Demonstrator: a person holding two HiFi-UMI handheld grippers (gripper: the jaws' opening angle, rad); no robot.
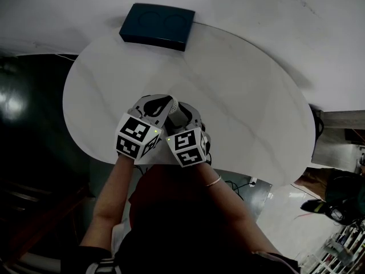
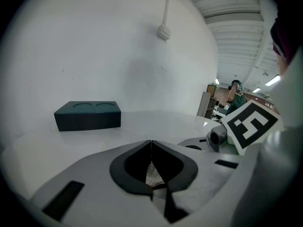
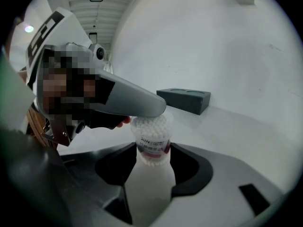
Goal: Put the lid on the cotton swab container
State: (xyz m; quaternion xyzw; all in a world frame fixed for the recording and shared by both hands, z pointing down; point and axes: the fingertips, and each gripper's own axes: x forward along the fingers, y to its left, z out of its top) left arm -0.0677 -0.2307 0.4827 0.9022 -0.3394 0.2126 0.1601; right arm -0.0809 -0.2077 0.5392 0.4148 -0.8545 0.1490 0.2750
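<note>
While the left tool (image 1: 162, 104) and right tool (image 1: 188, 116) crowd together at the near edge of the round white surface (image 1: 239, 96) in the head view, a dark box (image 1: 157, 26) sits well apart at the far edge. The two tools nearly touch and hide whatever is beneath them.

From the left gripper view, the left tool's jaws meet at the tips. A pale, mottled patch shows in the hollow behind the tips; I cannot tell what it is. The box lies ahead to the left, and the right tool's marker cube (image 2: 251, 124) stands close on the right.

From the right gripper view, the right tool is narrowed onto the container (image 3: 151, 136), one jaw against each side. The container stands upright on the surface, clear-walled and packed with white swabs (image 3: 150, 126), with a label (image 3: 152, 144) around its middle. The left tool reaches in from the left, and its jaw lies across the container's top, touching it. Whether the lid is on under that jaw, I cannot tell. The box sits behind, near the wall (image 3: 213, 41).
</note>
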